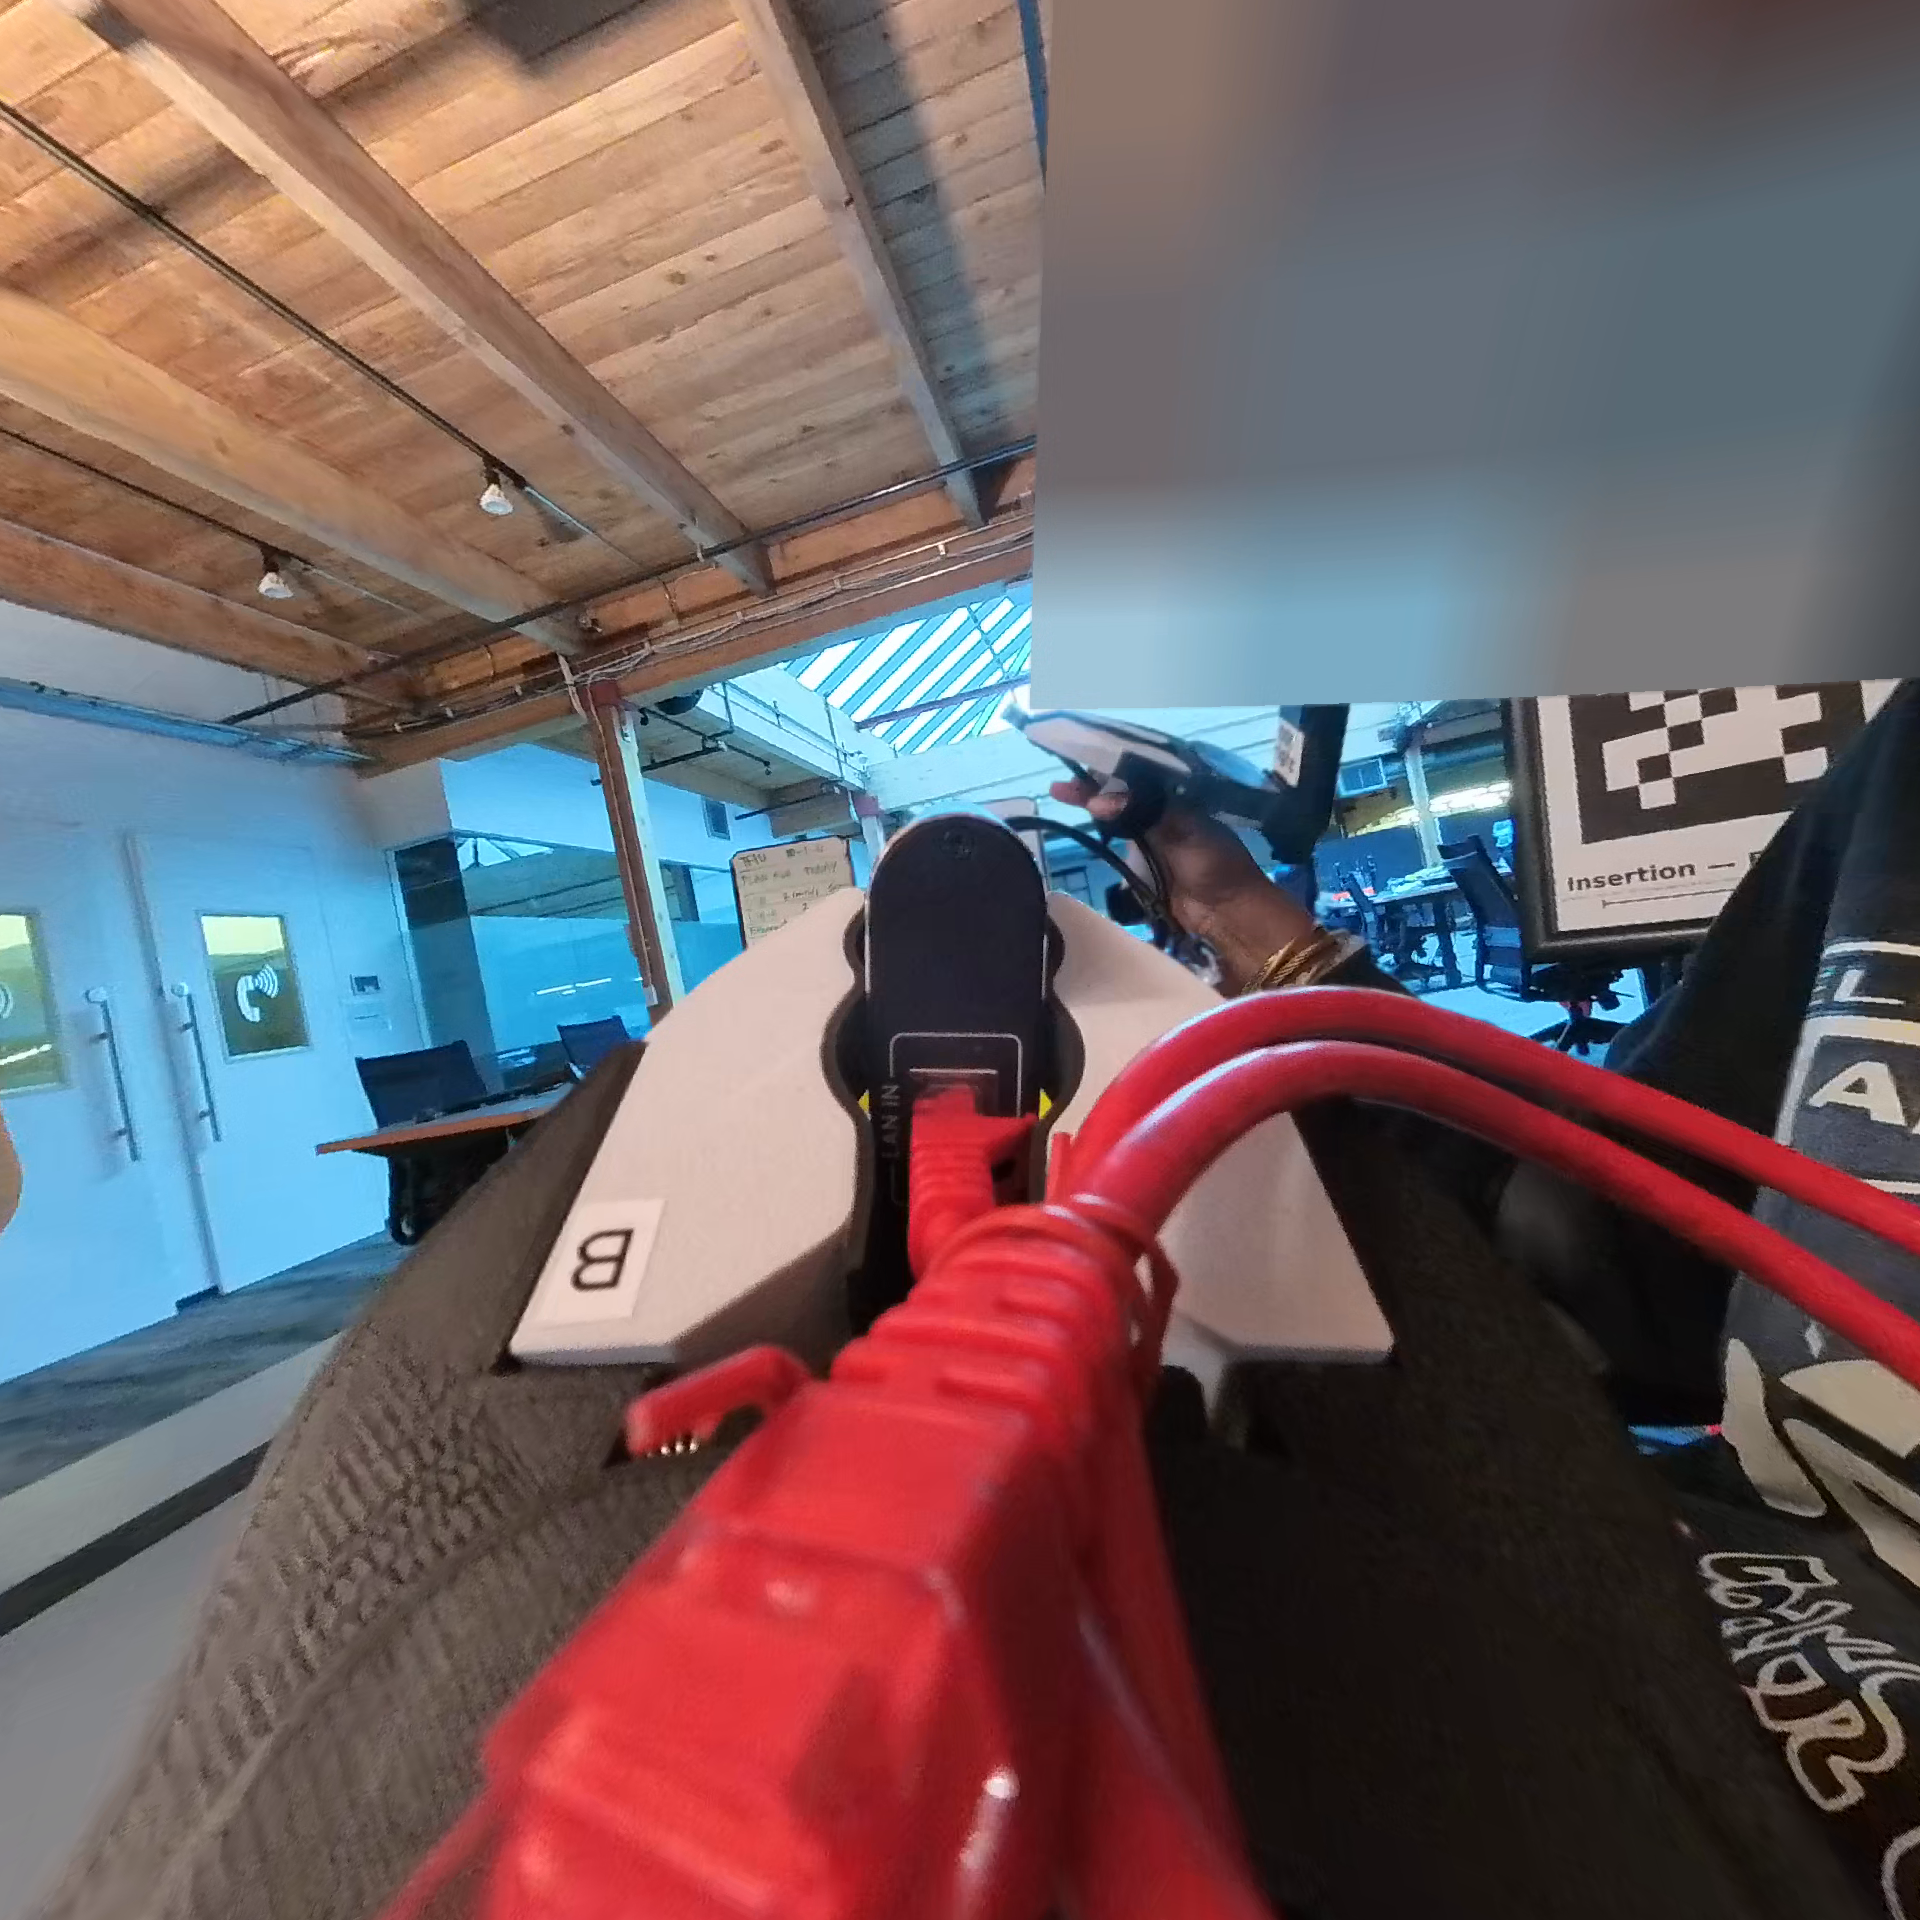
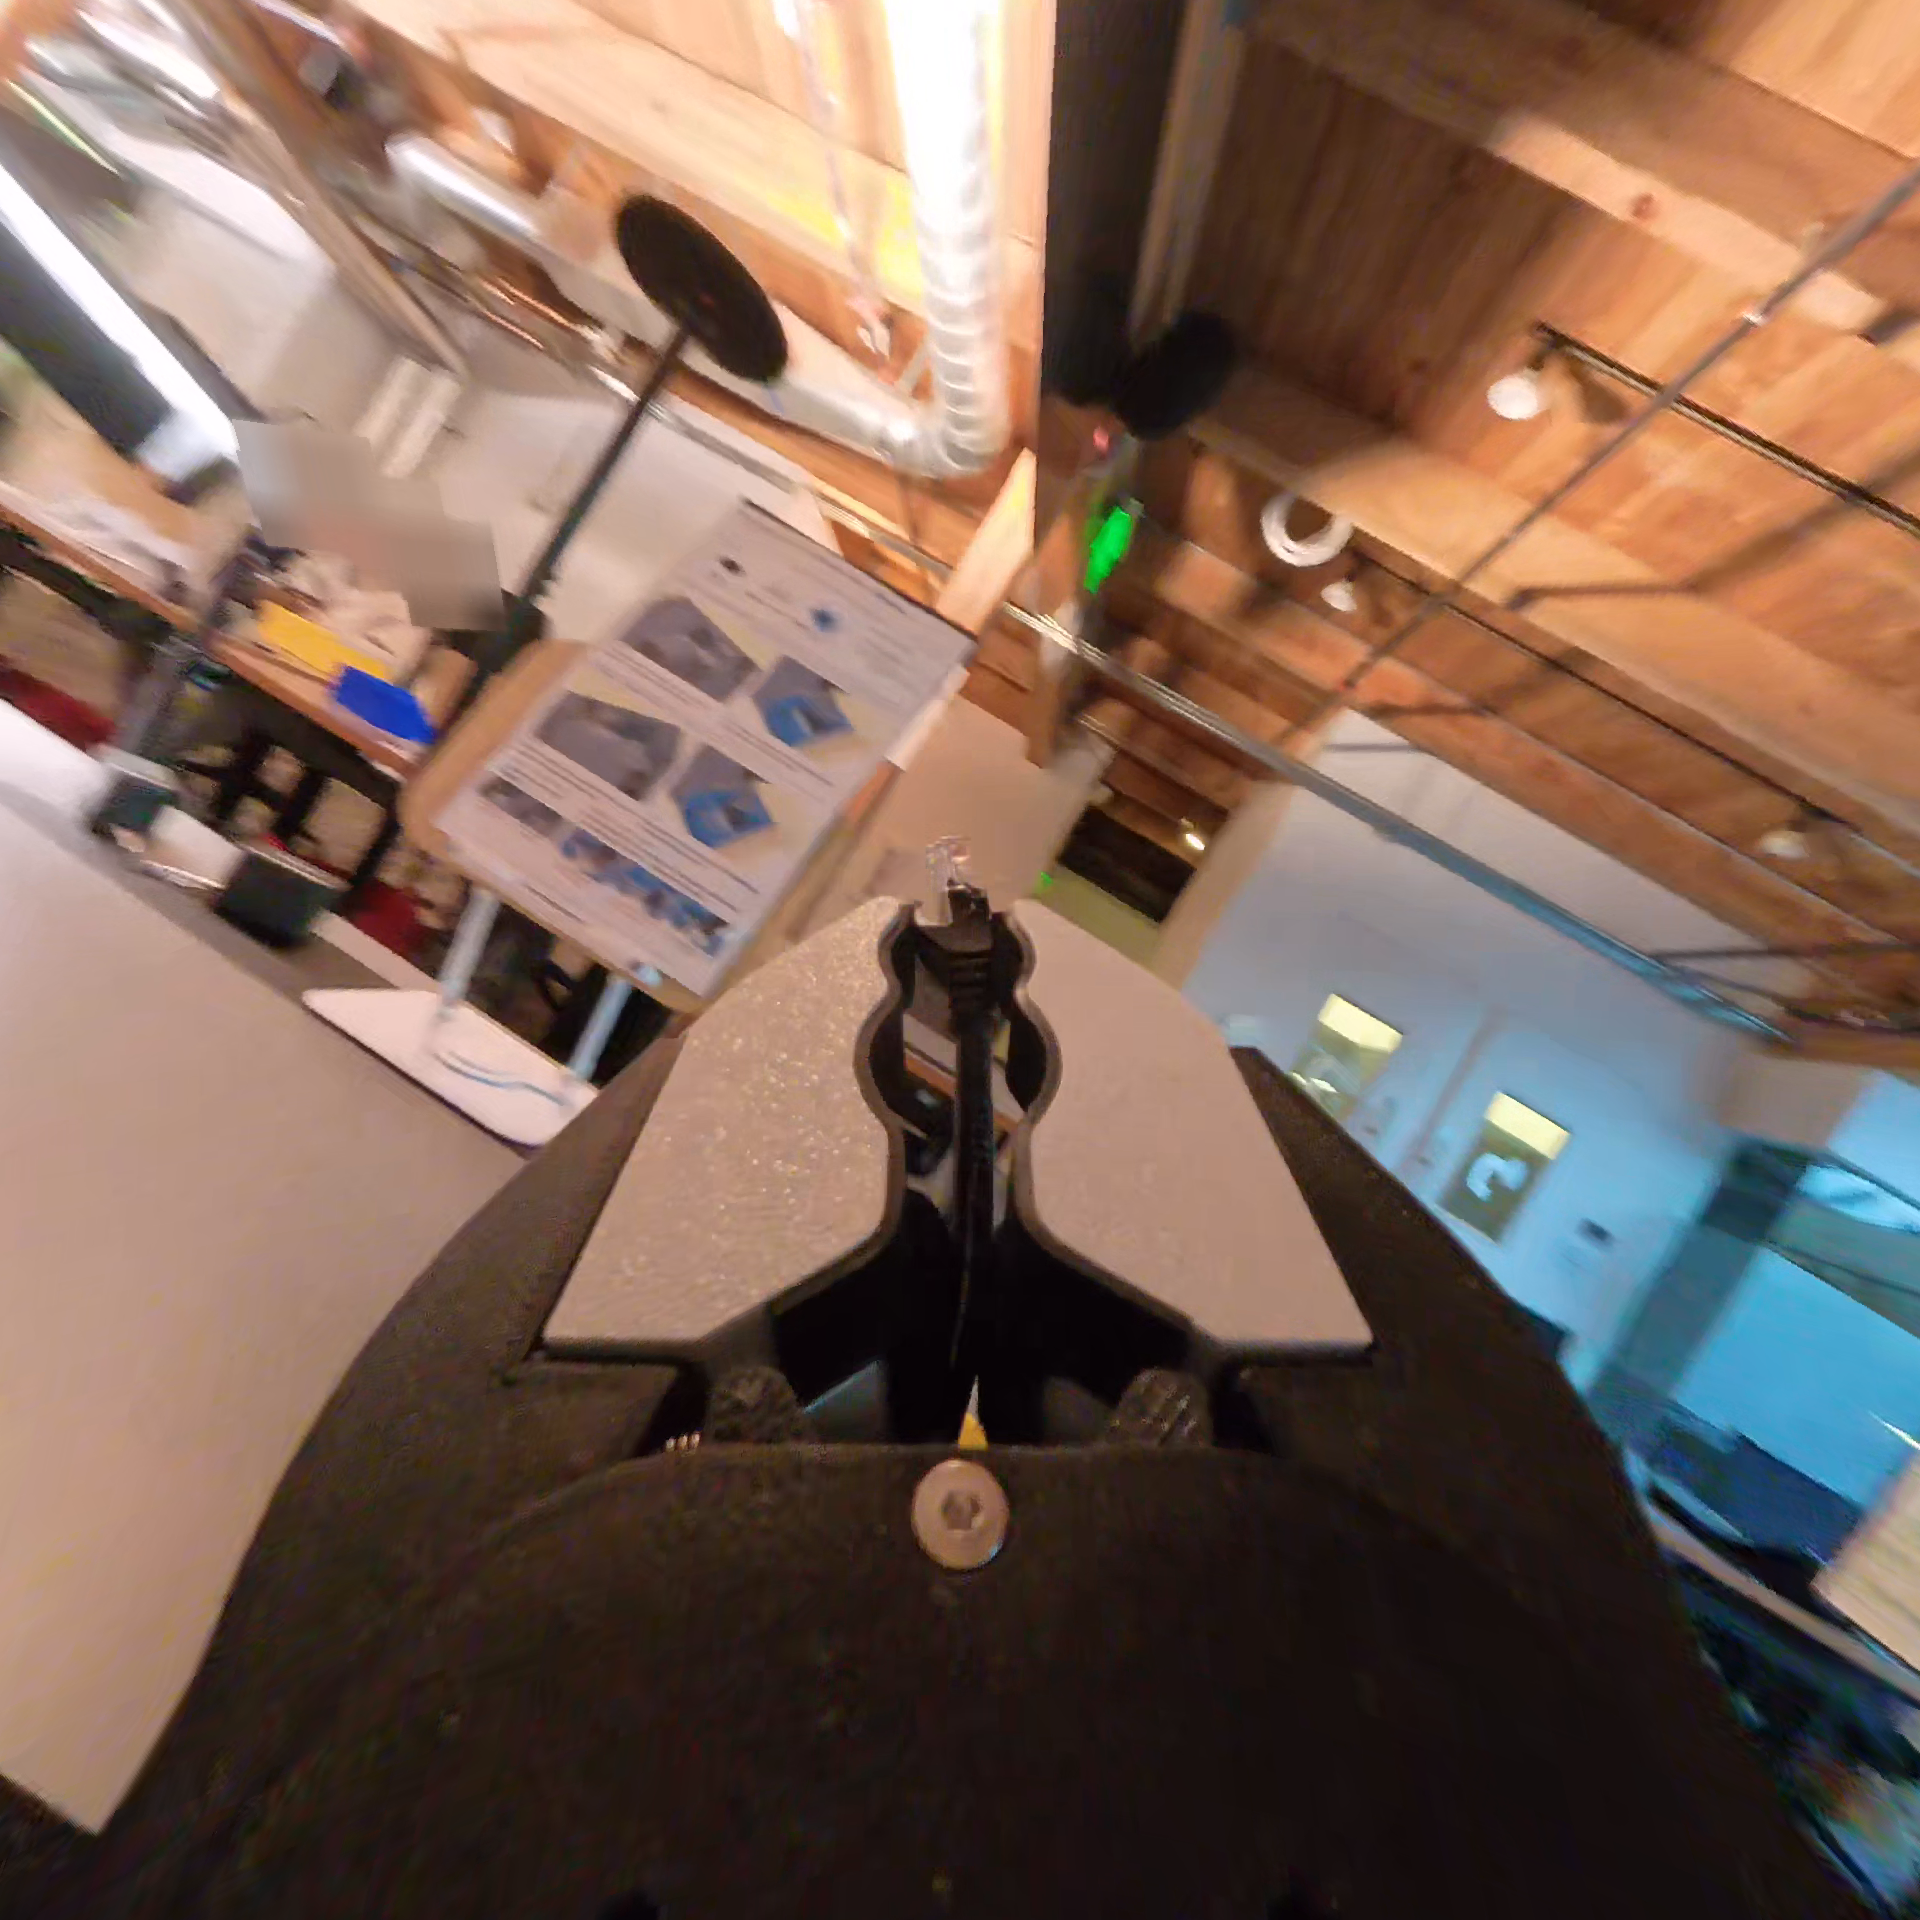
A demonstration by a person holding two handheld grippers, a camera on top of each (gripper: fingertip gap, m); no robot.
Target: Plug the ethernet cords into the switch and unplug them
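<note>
Red ethernet cord [image 1: 935, 1558] plugged into switch [image 1: 954, 966]; black cord [image 2: 971, 1049] separately gripped.

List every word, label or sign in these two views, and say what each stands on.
I won't copy the wording. Writing shows on:
White sticker: readable.
Switch, beside its port: readable.
Whiteboard: too small.
Checkered sign: partly cut off.
Black shirt: partly cut off.
Poster: blurred.
</note>
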